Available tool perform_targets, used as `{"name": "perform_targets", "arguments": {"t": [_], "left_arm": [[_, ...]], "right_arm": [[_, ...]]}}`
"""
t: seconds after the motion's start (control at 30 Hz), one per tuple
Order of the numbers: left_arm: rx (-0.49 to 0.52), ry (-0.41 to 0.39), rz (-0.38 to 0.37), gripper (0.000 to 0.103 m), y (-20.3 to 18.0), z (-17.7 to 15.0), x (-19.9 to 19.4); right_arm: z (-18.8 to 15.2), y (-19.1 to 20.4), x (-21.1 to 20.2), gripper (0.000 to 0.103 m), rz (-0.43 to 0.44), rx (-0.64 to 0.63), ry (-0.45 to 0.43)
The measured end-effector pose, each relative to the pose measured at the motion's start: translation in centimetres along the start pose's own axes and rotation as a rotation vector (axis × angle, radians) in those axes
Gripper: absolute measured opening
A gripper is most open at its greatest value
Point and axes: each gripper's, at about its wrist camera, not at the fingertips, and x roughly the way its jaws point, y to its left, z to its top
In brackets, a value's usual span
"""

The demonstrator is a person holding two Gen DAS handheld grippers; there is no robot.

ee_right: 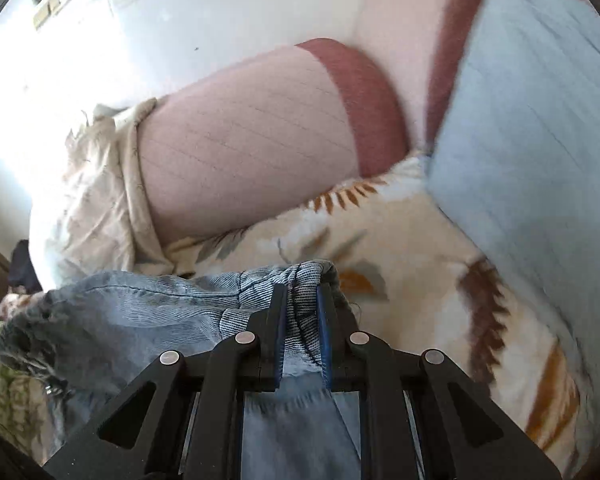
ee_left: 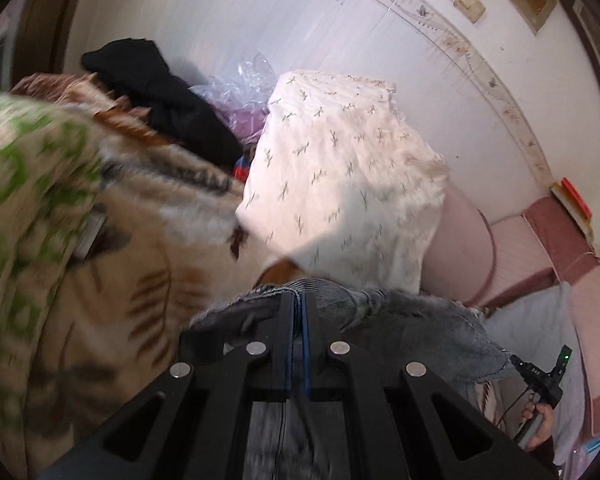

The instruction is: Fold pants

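Observation:
The pants are light blue jeans with frayed hems. In the left wrist view my left gripper (ee_left: 299, 300) is shut on a denim edge of the jeans (ee_left: 404, 320), which drape to the right over the leaf-patterned blanket (ee_left: 140, 280). In the right wrist view my right gripper (ee_right: 303, 292) is shut on another bunched denim edge of the jeans (ee_right: 140, 304), with cloth running off to the left and hanging down between the fingers. The other hand-held gripper (ee_left: 542, 380) shows at the lower right of the left wrist view.
A white pillow with a sprig print (ee_left: 340, 168), a black garment (ee_left: 168, 96) and clear plastic bags (ee_left: 240, 88) lie at the wall. A green-patterned cloth (ee_left: 24, 208) is at the left. A pink bolster (ee_right: 252, 140) and a pale blue quilt (ee_right: 532, 128) lie ahead of the right gripper.

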Motion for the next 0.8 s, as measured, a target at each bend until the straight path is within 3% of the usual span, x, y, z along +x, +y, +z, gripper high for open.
{"name": "perform_targets", "arguments": {"t": [0.2, 0.27, 0.4, 0.47, 0.53, 0.6, 0.73, 0.8], "left_arm": [[-0.042, 0.075, 0.045, 0.005, 4.4, -8.3, -2.9], [-0.059, 0.118, 0.074, 0.005, 5.9, -10.8, -2.6], [-0.109, 0.174, 0.120, 0.005, 8.6, -14.1, -1.3], [-0.132, 0.172, 0.114, 0.005, 9.1, -14.5, -1.0], [-0.123, 0.153, 0.119, 0.005, 8.9, -14.3, -1.0], [-0.118, 0.137, 0.116, 0.005, 8.7, -14.1, -1.1], [-0.124, 0.129, 0.109, 0.005, 8.8, -13.8, -1.1], [-0.128, 0.132, 0.108, 0.005, 8.9, -13.9, -1.1]], "right_arm": [[-6.3, -4.9, -3.8, 0.013, -0.002, 0.010, 0.038], [-9.1, -6.6, -3.5, 0.014, 0.006, -0.003, 0.114], [-12.8, -8.7, -2.6, 0.029, 0.027, -0.037, 0.286], [-12.7, -9.4, -3.6, 0.032, 0.045, -0.038, 0.265], [-11.6, -9.6, -5.0, 0.048, 0.084, -0.013, 0.209], [-9.8, -9.4, -5.9, 0.074, 0.127, 0.027, 0.148], [-7.6, -7.8, -3.8, 0.075, 0.179, 0.051, 0.193], [-7.4, -6.9, -1.1, 0.074, 0.140, 0.067, 0.299]]}}
